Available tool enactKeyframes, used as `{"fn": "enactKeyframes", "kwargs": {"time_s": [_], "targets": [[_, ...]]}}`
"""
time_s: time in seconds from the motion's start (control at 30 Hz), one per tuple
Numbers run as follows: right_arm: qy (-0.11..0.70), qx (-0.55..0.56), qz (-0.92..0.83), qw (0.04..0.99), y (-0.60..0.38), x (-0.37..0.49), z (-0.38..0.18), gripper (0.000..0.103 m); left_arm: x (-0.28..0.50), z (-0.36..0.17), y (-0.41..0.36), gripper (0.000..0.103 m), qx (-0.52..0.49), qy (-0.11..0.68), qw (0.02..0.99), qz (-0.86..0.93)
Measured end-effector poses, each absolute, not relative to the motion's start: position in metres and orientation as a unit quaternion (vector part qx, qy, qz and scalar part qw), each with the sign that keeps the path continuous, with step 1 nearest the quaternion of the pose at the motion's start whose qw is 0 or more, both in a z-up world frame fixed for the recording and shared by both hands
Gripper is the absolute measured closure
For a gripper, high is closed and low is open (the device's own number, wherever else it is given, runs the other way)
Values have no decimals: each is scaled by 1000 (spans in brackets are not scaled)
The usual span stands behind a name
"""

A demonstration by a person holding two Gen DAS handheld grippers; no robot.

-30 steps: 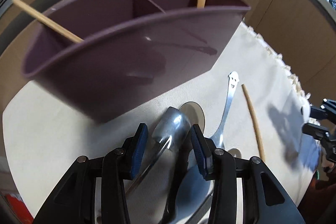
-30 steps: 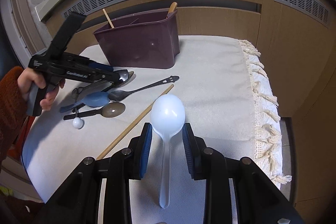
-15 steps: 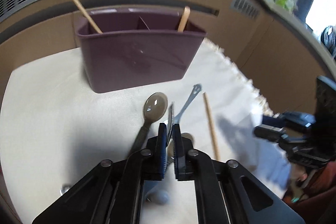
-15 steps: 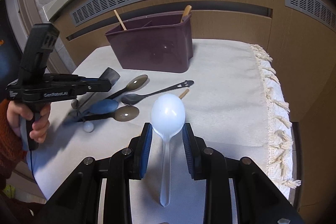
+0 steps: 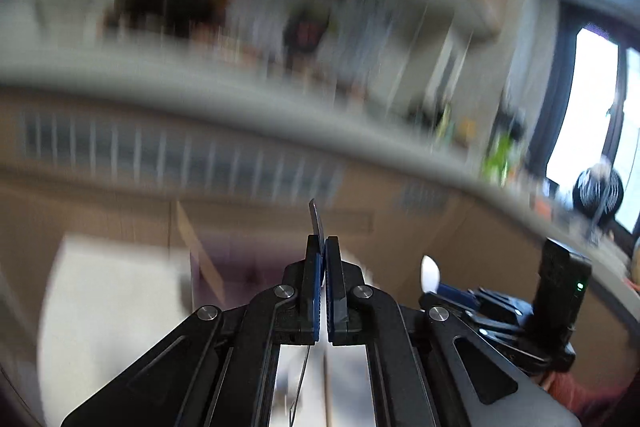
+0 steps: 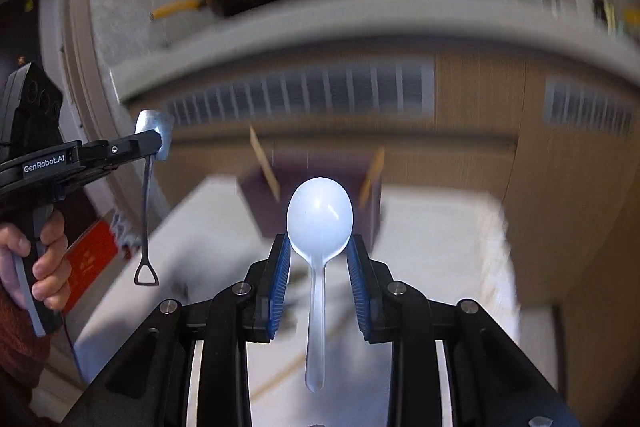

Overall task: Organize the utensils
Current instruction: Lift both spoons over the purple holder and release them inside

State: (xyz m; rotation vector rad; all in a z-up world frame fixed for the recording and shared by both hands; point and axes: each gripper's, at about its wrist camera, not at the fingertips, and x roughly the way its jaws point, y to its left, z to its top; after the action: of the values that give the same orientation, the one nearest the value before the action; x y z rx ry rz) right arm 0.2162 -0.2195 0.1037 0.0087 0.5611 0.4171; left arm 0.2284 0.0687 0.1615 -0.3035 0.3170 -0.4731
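Observation:
My left gripper (image 5: 323,247) is shut on a metal spoon (image 5: 316,223), seen edge-on between the pads. In the right wrist view the left gripper (image 6: 154,143) holds that spoon (image 6: 146,211) by its bowl, handle hanging down, high above the table. My right gripper (image 6: 319,255) is shut on a white plastic spoon (image 6: 319,223), bowl forward, handle hanging below. The purple utensil caddy (image 6: 312,171) stands blurred on the cloth behind it, with wooden sticks (image 6: 264,163) inside. The right gripper also shows in the left wrist view (image 5: 444,287).
A white cloth (image 6: 440,267) covers the table. A wooden cabinet with vent grilles (image 6: 304,99) rises behind the caddy. Both views are motion-blurred. Utensils on the cloth are hidden or too blurred to tell.
My left gripper has lifted the metal spoon off the cloth and tilted up. My right gripper has risen too, with the white spoon in it. Both views now look higher.

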Motion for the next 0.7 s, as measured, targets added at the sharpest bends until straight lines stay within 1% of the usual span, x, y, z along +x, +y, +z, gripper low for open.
{"fn": "enactKeyframes", "kwargs": {"time_s": [0.03, 0.1, 0.17, 0.23, 0.3, 0.4, 0.53, 0.7], "targets": [[234, -3, 199, 952, -217, 220, 133, 77, 227, 180, 71, 102, -147, 108, 957, -227], [171, 5, 193, 966, -214, 231, 177, 77, 230, 201, 73, 102, -137, 43, 966, -215], [139, 16, 192, 971, -211, 244, 199, 76, 241, 206, 73, 102, -133, 19, 968, -211], [124, 30, 192, 973, -207, 265, 209, 76, 264, 202, 75, 102, -135, 23, 969, -204], [124, 44, 193, 972, -204, 282, 205, 76, 289, 189, 79, 102, -151, 38, 967, -203], [145, 55, 195, 969, -194, 309, 186, 76, 318, 160, 84, 102, -165, 55, 965, -198], [183, 53, 193, 962, -178, 341, 144, 76, 356, 119, 83, 102, -183, 89, 958, -200], [211, 47, 181, 959, -168, 368, 106, 76, 386, 90, 75, 102, -200, 110, 952, -204]]}}
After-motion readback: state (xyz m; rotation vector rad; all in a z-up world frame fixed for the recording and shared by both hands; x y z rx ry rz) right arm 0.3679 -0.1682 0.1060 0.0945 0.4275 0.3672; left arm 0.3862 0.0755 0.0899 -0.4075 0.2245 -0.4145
